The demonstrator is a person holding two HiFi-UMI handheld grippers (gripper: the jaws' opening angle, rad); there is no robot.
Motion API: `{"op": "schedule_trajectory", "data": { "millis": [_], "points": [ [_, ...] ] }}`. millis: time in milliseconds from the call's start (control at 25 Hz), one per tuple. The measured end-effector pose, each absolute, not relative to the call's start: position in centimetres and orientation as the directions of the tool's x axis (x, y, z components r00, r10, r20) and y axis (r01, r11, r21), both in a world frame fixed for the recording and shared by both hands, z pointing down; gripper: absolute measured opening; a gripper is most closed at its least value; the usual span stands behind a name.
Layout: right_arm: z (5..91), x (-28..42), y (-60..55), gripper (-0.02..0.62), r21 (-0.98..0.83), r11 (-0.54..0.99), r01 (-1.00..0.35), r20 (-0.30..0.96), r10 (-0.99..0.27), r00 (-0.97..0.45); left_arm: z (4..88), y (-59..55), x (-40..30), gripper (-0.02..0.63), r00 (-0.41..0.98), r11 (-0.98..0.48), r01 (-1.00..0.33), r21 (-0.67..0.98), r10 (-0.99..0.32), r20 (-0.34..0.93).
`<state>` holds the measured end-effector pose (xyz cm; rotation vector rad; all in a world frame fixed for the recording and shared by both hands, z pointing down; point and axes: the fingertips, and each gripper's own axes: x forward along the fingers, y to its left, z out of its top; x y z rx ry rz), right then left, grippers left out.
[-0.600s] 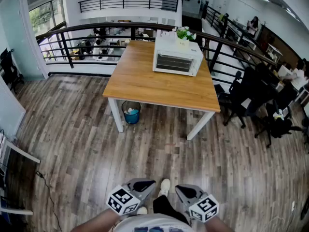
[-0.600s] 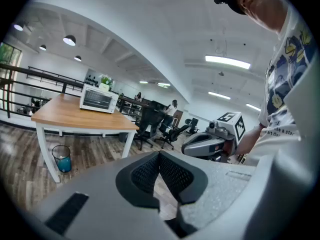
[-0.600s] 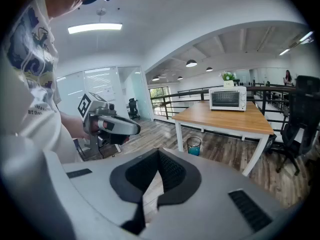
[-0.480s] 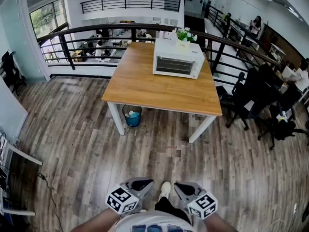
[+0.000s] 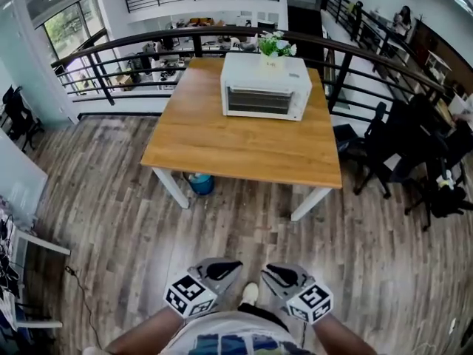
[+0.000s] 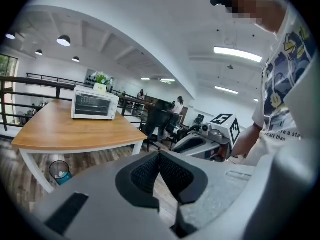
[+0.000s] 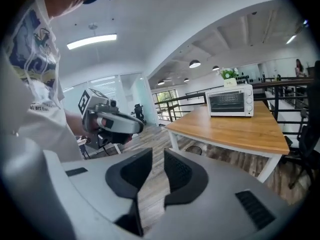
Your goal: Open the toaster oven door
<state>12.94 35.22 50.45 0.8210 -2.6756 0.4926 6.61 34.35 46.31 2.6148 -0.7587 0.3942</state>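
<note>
Well, in the head view we stand well apart from the desk [image 5: 236, 143] at twelve o'clock. The toaster oven [image 5: 264, 86] sits on its far half, with its door [image 5: 259, 100] shut and facing us. The left gripper [image 5: 222, 270] and right gripper [image 5: 277, 274] hang at six o'clock, close to our body.

In the left gripper view the pads meet at their tips, so that gripper is closed and empty. The oven lies off at ten o'clock.

In the right gripper view a narrow strip of floor shows between the pads, so this gripper is slightly open and empty. Here the oven lies at two o'clock.

We judge the step in hand to be the approach. We should walk up square to the door, spread one gripper wider and take the handle, which is too small to make out from here.

Compared with half a second ago, the desk and oven look larger and nearer. The blue bin [image 5: 199, 183] is now half hidden under the desk's edge.
</note>
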Motion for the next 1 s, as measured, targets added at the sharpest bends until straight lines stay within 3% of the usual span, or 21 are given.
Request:
{"op": "schedule_trajectory", "data": {
  "millis": [80,440,480,760,1000],
  "points": [
    [50.7,14.0,33.8,0.124,-0.258,0.769,-0.585,0.373,-0.48,-0.794,46.1,32.6,7.8,0.003,0.812,-0.781,-0.562,0.274,-0.455,0.366],
    [51.7,16.3,27.9,0.139,-0.262,0.782,-0.565,0.347,-0.47,-0.811,46.5,28.0,9.7,0.003,0.781,-0.751,-0.605,0.263,-0.496,0.38],
    [51.7,16.3,27.2,0.163,-0.256,0.786,-0.563,0.356,-0.465,-0.811,46.4,27.6,9.5,0.003,0.775,-0.746,-0.613,0.261,-0.503,0.383],
    [50.5,14.7,19.3,0.169,-0.201,0.791,-0.577,0.351,-0.492,-0.797,46.9,23.3,6.7,0.003,0.768,-0.721,-0.626,0.296,-0.506,0.393],
    [49.0,12.2,11.1,0.196,-0.101,0.785,-0.612,0.368,-0.541,-0.756,46.6,17.3,3.7,0.003,0.815,-0.765,-0.567,0.306,-0.465,0.346]
  ]
}}
